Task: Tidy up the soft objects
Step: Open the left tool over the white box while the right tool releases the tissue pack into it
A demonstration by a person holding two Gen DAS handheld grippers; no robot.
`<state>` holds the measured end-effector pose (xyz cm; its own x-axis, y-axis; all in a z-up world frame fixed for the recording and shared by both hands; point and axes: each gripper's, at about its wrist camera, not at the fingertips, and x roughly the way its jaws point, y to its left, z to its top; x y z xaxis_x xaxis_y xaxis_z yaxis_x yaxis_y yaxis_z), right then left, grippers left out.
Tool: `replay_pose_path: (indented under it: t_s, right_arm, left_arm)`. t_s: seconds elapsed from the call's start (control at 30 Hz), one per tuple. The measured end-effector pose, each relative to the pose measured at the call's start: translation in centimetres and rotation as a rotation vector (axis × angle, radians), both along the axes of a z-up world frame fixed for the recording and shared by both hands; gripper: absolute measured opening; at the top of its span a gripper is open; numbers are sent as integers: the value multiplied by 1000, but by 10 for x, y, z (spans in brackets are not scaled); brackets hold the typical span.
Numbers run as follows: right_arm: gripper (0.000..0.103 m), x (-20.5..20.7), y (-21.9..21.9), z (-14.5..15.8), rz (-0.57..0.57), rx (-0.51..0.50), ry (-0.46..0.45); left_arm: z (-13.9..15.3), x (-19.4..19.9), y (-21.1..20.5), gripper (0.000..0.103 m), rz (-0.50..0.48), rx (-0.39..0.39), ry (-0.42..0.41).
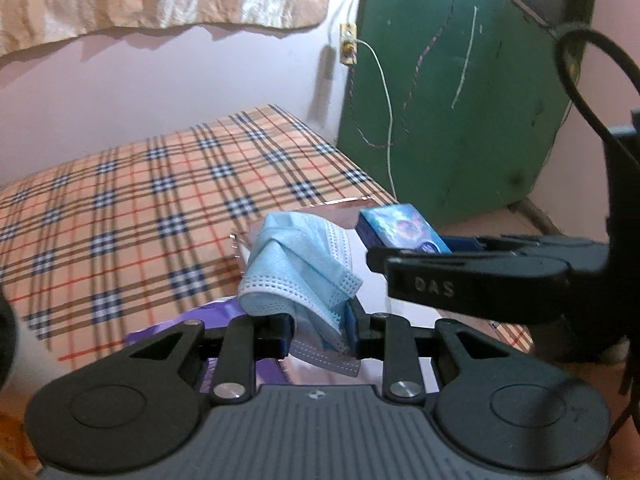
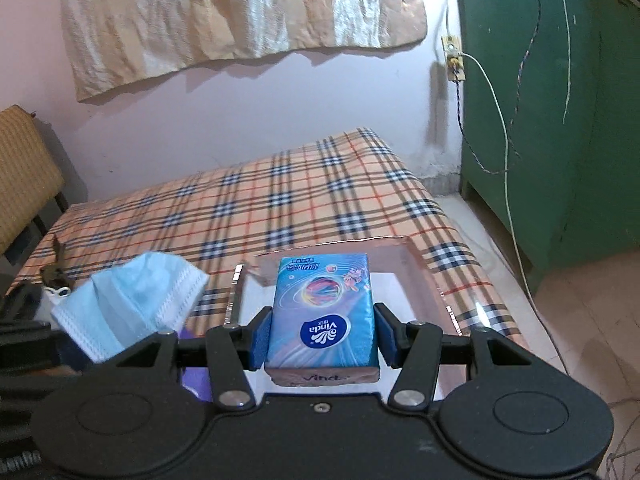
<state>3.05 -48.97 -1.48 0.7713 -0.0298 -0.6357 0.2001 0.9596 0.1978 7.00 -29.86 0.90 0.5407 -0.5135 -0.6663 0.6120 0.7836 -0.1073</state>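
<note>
the left gripper (image 1: 318,330) is pinched narrow on a bunched blue mask (image 1: 298,266), whose folds stick up and forward out of the blue pads (image 1: 349,326). the right gripper (image 2: 318,336) stands about half wide, its pads pressed on both sides of a blue tissue pack (image 2: 322,312) marked "vinda", held flat with the label up.

both things hang over a clear tray (image 2: 414,252) with a shiny rim, which sits on the near corner of a bed with a plaid sheet (image 2: 248,208). the tray's bare floor looks pale; what lies in it cannot be told, as the grippers and their loads cover most of it. something purple (image 1: 218,314) shows under the left gripper, at the tray's near side; whether it is inside the tray is unclear.

in the left wrist view the right gripper with its pack (image 1: 402,232) is just beside the mask, to its right. a green cabinet (image 2: 560,100) stands past the bed, with a white cable (image 2: 506,168) hanging along it.
</note>
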Motion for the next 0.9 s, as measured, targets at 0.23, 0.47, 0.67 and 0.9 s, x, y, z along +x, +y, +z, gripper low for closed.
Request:
replay_pose_path:
  t_s: [0.23, 0.47, 0.67, 0.9]
  right_arm:
    - [64, 23, -18, -14, -2, -15, 38]
    - [70, 39, -28, -21, 4, -35, 46]
    - [90, 22, -23, -3, -10, -25, -8]
    - [92, -21, -9, 30, -113, 7, -116]
  left_arm:
    - [-13, 6, -27, 29, -29, 23, 13]
    - [-23, 17, -37, 53, -14, -32, 52]
    - [-15, 10, -34, 69, -4, -32, 38]
    - [10, -12, -6, 88, 56, -151, 35]
